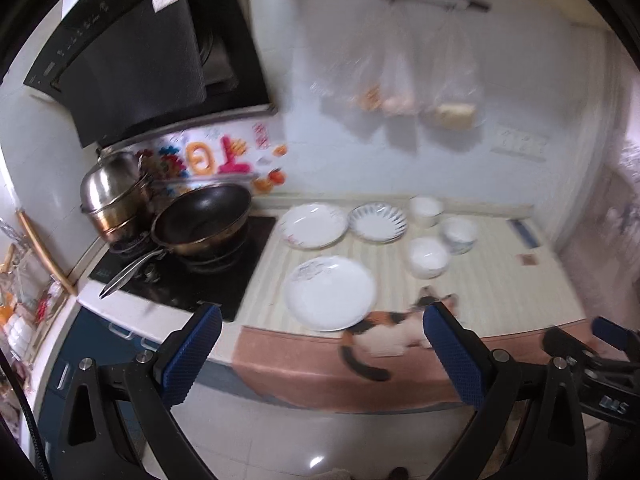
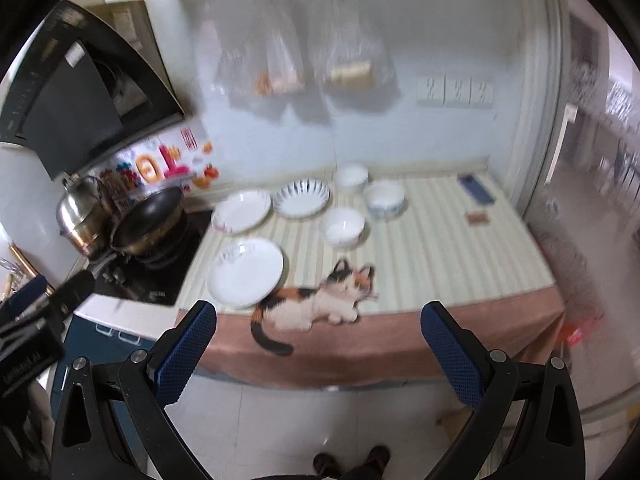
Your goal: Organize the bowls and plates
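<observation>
Three plates lie on the striped counter cloth (image 1: 500, 280): a large white plate (image 1: 330, 293) (image 2: 245, 271) nearest the front edge, a second white plate (image 1: 313, 225) (image 2: 241, 211) behind it, and a blue-striped plate (image 1: 377, 222) (image 2: 301, 198) to its right. Three white bowls stand to the right: a near one (image 1: 427, 257) (image 2: 343, 226), a blue-patterned one (image 1: 460, 234) (image 2: 384, 201) and a far one (image 1: 426, 210) (image 2: 351, 177). My left gripper (image 1: 322, 312) and right gripper (image 2: 318, 310) are both open and empty, held back off the counter's front edge.
A black stove (image 1: 188, 276) with a wok (image 1: 202, 220) and a steel pot (image 1: 110, 196) stands left of the plates. A range hood (image 1: 136, 60) hangs above. Plastic bags (image 2: 304, 68) hang on the wall. A cat picture (image 2: 320, 304) is on the cloth. Small flat items (image 2: 476, 190) lie far right.
</observation>
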A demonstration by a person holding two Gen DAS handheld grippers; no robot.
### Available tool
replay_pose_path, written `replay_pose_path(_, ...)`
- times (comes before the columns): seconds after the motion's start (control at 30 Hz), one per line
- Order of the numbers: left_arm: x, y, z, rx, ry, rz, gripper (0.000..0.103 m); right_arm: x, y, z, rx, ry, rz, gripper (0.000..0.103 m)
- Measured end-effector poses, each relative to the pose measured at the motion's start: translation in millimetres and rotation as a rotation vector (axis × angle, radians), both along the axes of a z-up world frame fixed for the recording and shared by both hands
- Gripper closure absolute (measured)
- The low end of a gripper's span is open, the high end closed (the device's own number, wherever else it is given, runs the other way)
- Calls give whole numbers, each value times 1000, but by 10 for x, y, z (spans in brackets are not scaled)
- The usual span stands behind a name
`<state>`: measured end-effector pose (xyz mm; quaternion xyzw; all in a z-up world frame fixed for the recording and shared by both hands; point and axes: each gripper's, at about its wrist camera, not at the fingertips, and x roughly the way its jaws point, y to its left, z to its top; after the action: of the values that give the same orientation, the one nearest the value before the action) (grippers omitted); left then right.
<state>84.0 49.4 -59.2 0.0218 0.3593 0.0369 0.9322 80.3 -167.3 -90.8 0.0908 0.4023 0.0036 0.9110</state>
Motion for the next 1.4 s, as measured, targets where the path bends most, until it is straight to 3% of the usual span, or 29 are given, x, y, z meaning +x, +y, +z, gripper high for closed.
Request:
replay_pose_path(0.13, 422, 265, -437, 20, 41, 59, 0, 407, 101, -499, 0, 68, 25, 0)
replay_pose_path(0.27, 870, 467, -826, 27, 97, 100, 0, 975, 155, -1024, 82, 163, 72, 0)
replay_pose_path(0.57, 2101, 890, -1867, 16, 349, 158, 1, 2699, 478, -2277, 179, 354, 227, 0)
replay_pose_path(0.73, 2665, 1059, -2539, -34, 505, 152, 21, 3418, 709, -2836, 239, 434, 295, 3)
replay_pose_path(0.83, 2867, 1122, -2859, -81, 583, 150, 34, 3737, 834, -3151, 267, 491, 328, 16)
replay_pose_path(0.87, 2925, 1165, -2978, -98, 607, 155, 36, 3843, 872, -3278, 279, 516, 337, 26)
replay_pose_path(0.97, 3003, 1235, -3203, -139, 652, 157, 47, 4011, 936, -3513, 320, 556, 334, 43)
replay_pose_path(1.03, 3017, 1280, -3301, -178, 672, 148, 61, 4079, 982, -3606, 333, 561, 331, 56)
replay_pose_path(1.07, 3001, 1307, -3310, -227, 656, 132, 64, 4113, 999, -3620, 331, 533, 329, 63)
replay_pose_path(1.1, 3010, 1308, -3313, -240, 647, 127, 67, 4085, 1025, -3588, 334, 526, 335, 77)
replay_pose_path(1.13, 2999, 1308, -3312, -238, 646, 124, 67, 4094, 1059, -3601, 327, 534, 341, 81)
replay_pose_path(1.4, 2880, 1307, -3260, -222, 627, 94, 69, 3975, 1070, -3532, 287, 515, 320, 84)
